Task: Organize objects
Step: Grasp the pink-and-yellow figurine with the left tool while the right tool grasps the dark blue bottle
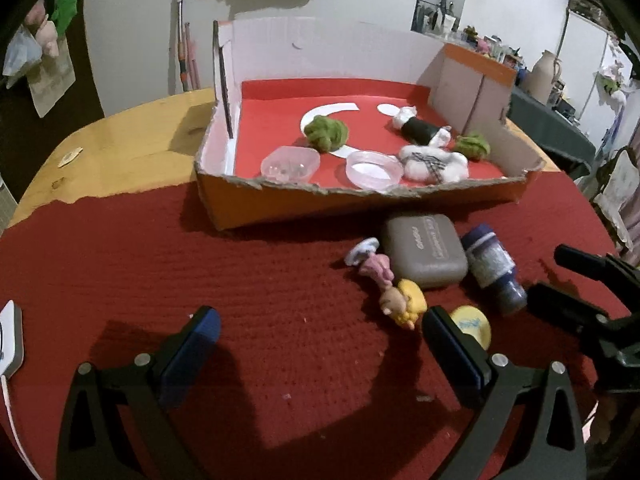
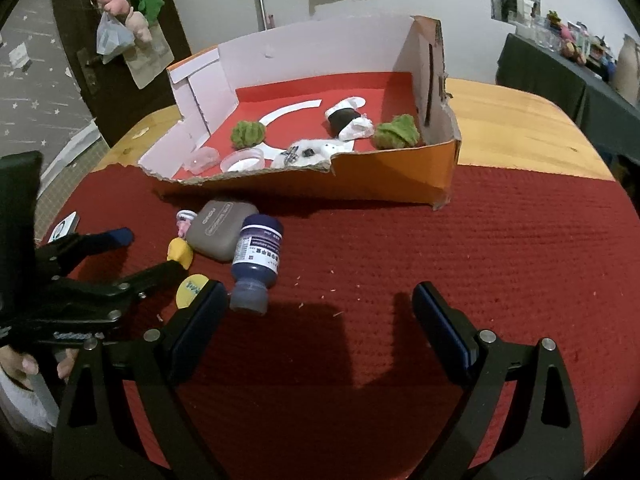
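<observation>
A torn orange cardboard box (image 1: pixel 320 204) (image 2: pixel 384 184) with a red floor holds two green wool balls (image 1: pixel 326 132) (image 2: pixel 249 134), two clear plastic tubs (image 1: pixel 290 164) (image 2: pixel 242 160) and white plush pieces (image 1: pixel 434 162). In front of it on the red mat lie a grey case (image 1: pixel 424 250) (image 2: pixel 220 232), a dark blue bottle (image 1: pixel 494 266) (image 2: pixel 256 264), a small doll with yellow hair (image 1: pixel 396 288) (image 2: pixel 181 250) and a yellow disc (image 1: pixel 472 324) (image 2: pixel 192 290). My left gripper (image 1: pixel 320 332) (image 2: pixel 150 252) is open and empty, left of the doll. My right gripper (image 2: pixel 316 312) (image 1: pixel 560 276) is open and empty, right of the bottle.
The red mat (image 2: pixel 480 248) covers a round wooden table (image 1: pixel 132 136) (image 2: pixel 516 124). A white device (image 1: pixel 10 336) (image 2: pixel 64 226) lies at the mat's left edge. A dark side table with clutter (image 2: pixel 568 64) stands at the right. Bags hang on a dark door (image 2: pixel 120 32).
</observation>
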The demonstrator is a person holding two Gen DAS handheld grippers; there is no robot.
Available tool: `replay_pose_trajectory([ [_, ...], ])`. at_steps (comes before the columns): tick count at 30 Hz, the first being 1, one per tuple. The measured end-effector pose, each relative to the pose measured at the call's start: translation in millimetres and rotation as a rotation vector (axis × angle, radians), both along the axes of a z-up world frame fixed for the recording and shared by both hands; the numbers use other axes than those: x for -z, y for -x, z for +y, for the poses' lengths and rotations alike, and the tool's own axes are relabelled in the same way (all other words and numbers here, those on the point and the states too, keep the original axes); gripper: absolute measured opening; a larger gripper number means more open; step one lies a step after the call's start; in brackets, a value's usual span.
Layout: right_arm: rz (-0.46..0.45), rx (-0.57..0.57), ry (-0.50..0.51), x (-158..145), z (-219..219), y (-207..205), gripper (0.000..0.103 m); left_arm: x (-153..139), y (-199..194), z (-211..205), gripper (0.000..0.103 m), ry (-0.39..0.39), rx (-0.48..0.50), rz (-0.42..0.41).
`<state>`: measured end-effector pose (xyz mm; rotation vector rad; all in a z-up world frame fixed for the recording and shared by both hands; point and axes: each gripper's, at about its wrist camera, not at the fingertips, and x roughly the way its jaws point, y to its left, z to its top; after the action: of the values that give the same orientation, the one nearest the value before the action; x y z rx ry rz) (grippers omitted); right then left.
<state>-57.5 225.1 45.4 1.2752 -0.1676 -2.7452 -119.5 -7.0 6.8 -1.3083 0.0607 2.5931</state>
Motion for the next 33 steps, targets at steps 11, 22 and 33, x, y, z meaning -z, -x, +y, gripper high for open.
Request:
replay_pose_trajectory([
  [11,-0.004,-0.021,0.002,4.1,1.9,5.8,0.095,3.9,6.8,-16.9,0.103,0.049,-0.004,-0.016],
  [22,-0.002,-0.077,-0.124,8.9,-21.6,6.1,0.095,1.8,5.6,-16.2,0.099,0.034,0.029,-0.005],
  [33,-0.050,-0.106,-0.210,15.4,-37.3,24.8,0.082,-1.9,19.0,4.6,0.086,0.041,0.111,0.016],
])
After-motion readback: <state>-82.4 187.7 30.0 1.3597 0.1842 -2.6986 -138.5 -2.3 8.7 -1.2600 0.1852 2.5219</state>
